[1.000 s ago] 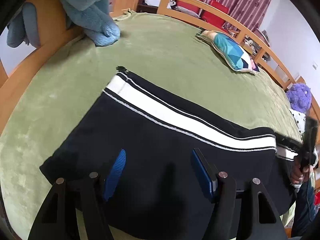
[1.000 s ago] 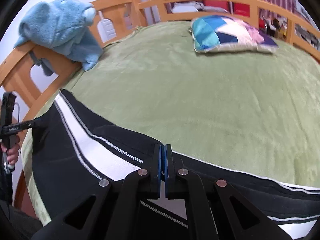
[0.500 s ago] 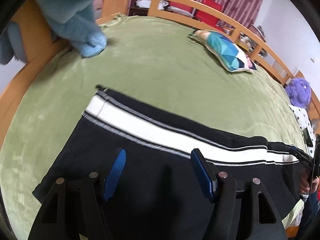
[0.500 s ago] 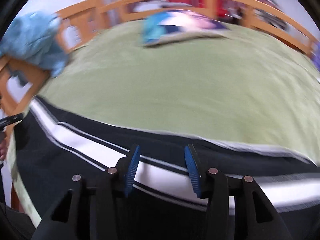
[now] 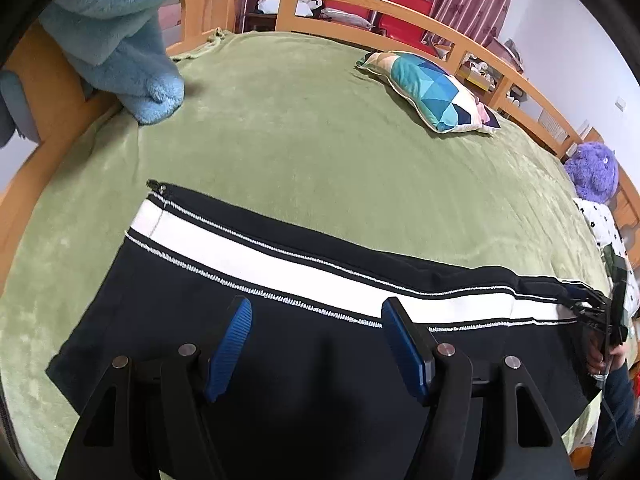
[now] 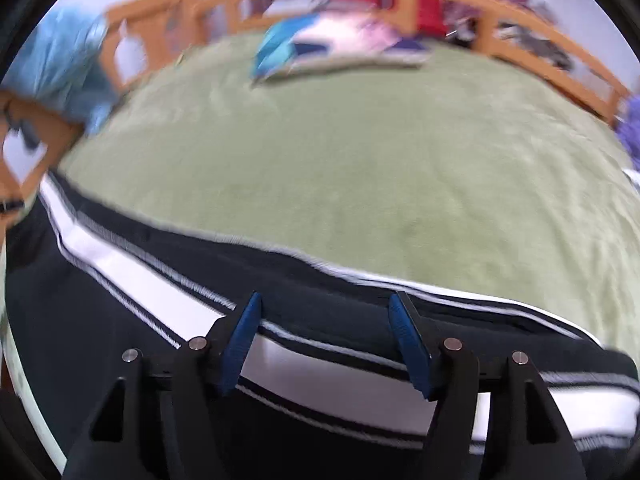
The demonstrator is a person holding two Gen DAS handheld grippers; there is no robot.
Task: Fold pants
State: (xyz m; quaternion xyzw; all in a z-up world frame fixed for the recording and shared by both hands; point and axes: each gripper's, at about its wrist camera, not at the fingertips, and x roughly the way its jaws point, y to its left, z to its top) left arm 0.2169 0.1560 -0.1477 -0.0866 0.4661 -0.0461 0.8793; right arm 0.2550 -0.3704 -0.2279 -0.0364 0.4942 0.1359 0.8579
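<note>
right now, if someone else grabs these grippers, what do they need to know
Left gripper: open, empty, hovering over the black pants.
Right gripper: open, empty, over the white stripe; that view is motion-blurred.
Pants lie flat lengthwise at the near edge of the green bed, legs apparently stacked.
Pillow and blue plush lie well clear.
Left: fold across the length.
</note>
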